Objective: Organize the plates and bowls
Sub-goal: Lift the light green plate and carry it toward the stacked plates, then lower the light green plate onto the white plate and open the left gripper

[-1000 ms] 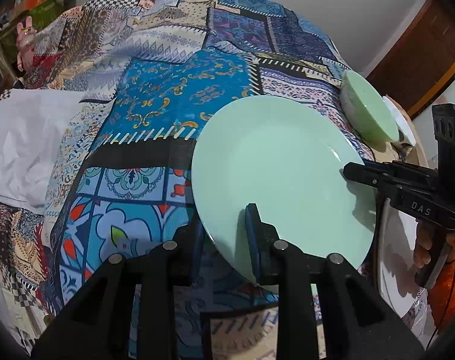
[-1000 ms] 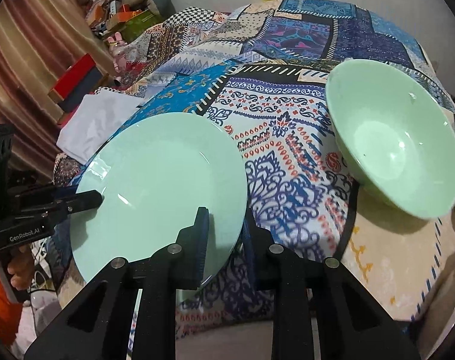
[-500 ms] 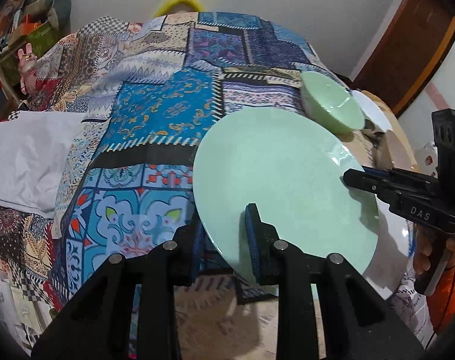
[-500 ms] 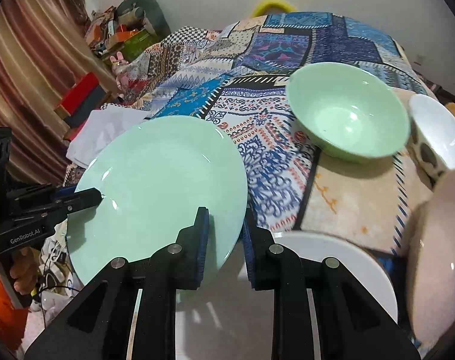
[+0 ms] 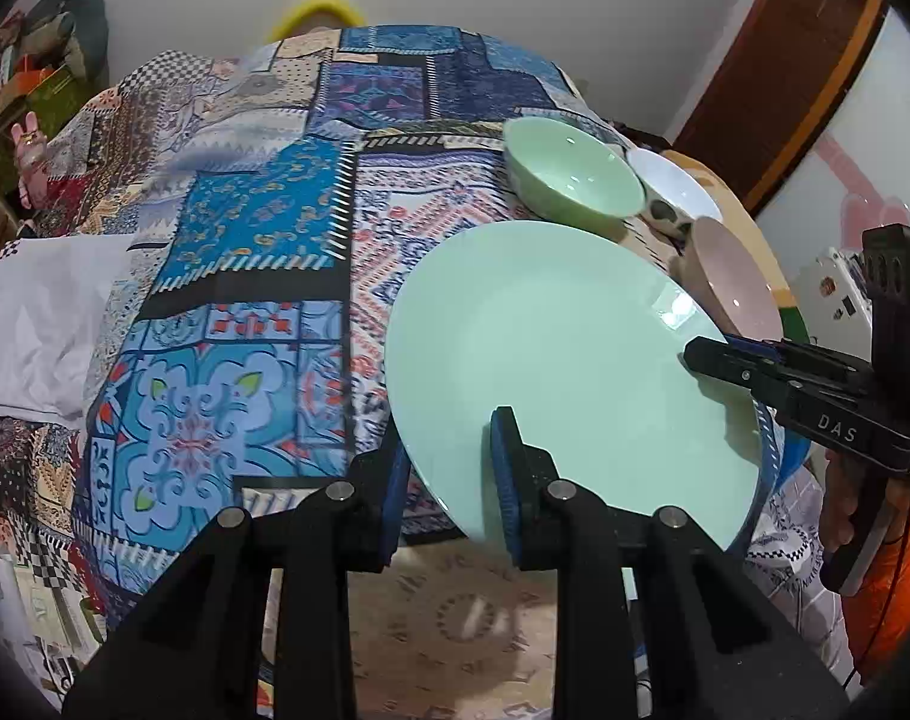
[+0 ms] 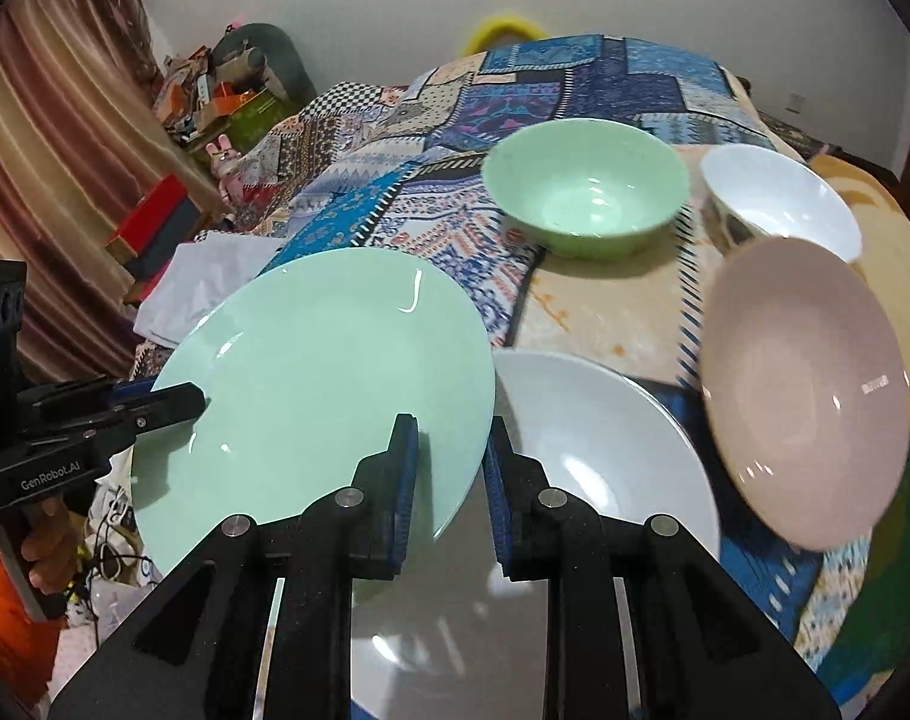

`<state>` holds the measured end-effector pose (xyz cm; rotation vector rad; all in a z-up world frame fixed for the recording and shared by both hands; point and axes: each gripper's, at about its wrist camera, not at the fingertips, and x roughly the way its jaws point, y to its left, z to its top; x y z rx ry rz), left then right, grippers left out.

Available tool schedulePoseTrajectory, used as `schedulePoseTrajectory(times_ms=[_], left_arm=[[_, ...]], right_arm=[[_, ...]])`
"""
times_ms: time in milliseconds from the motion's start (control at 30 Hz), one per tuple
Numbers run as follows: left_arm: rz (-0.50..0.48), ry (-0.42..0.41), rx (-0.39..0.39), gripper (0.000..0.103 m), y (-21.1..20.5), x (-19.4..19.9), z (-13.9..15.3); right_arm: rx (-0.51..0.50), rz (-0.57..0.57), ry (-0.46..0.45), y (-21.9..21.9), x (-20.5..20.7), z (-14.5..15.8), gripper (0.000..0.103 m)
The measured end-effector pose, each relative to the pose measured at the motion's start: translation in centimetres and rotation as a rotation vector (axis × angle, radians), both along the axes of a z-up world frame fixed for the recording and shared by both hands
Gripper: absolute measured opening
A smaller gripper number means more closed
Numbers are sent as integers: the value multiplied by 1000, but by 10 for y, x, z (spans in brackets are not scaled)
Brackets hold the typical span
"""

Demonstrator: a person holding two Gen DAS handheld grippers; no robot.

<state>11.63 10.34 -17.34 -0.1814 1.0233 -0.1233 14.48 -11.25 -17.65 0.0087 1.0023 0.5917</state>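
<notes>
A mint green plate (image 5: 562,360) hangs tilted above the patchwork-covered table, held from two sides. My left gripper (image 5: 452,444) is shut on its near rim, one pad above the plate and one below. In the right wrist view the same plate (image 6: 311,384) sits in my right gripper (image 6: 450,429), shut on the opposite rim. Each view shows the other gripper at the plate's far edge: the right gripper (image 5: 691,354) and the left gripper (image 6: 194,399). A white plate (image 6: 598,438) lies on the table just right of and below the green one.
A green bowl (image 6: 583,186) stands behind the plates, a white patterned bowl (image 6: 778,204) to its right, and a pink dish (image 6: 808,396) tilted beside the white plate. A white cloth (image 5: 41,324) lies at the table's left. Clutter and a curtain line the left wall.
Both grippers have carried the green plate sideways and a little upward, toward the white plate. The white plate, white bowl and pink dish have come into view.
</notes>
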Motion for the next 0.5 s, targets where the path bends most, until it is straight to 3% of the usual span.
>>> schedulePoseTrajectory(times_ms=[500], left_arm=[[-71, 57, -4, 25, -50, -7, -18]], right_arm=[[7, -78, 42, -50, -23, -15, 20]])
